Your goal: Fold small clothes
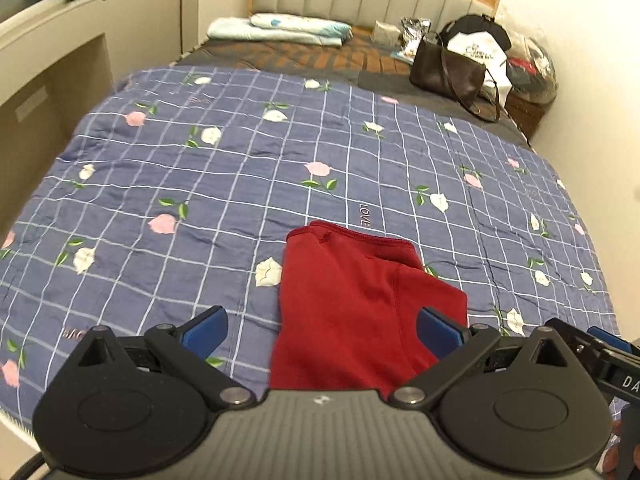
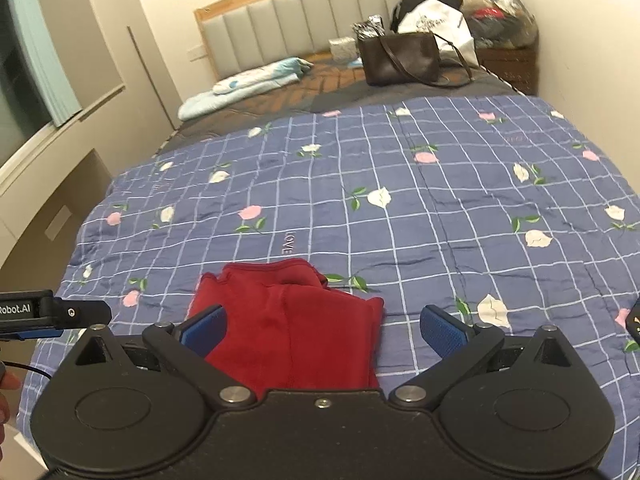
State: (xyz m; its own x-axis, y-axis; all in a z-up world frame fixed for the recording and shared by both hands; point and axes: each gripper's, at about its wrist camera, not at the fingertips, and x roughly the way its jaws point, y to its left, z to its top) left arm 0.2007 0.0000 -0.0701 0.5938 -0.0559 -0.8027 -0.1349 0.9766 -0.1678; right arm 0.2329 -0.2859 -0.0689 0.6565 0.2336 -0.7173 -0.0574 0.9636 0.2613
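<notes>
A small red garment [image 1: 360, 304] lies folded on the blue checked quilt [image 1: 240, 168], near its front edge. My left gripper [image 1: 322, 330] hangs above it, open, with nothing between its blue pads [image 1: 206, 330]. In the right wrist view the same red garment [image 2: 288, 320] lies below my right gripper [image 2: 322, 330], which is open and empty as well; the left blue pad [image 2: 204, 330] hangs over the garment's left part. The other gripper's tip [image 1: 600, 344] shows at the right edge of the left wrist view, and the left one [image 2: 48, 312] at the left edge of the right wrist view.
The quilt [image 2: 440, 184] covers the front of a bed with a padded headboard [image 2: 312, 12]. At the far end lie a folded light blue cloth [image 1: 280, 28], a dark brown handbag [image 1: 448, 68], a white bag [image 1: 480, 56] and a clear sack of clothes [image 1: 536, 68]. A wall runs along the right side.
</notes>
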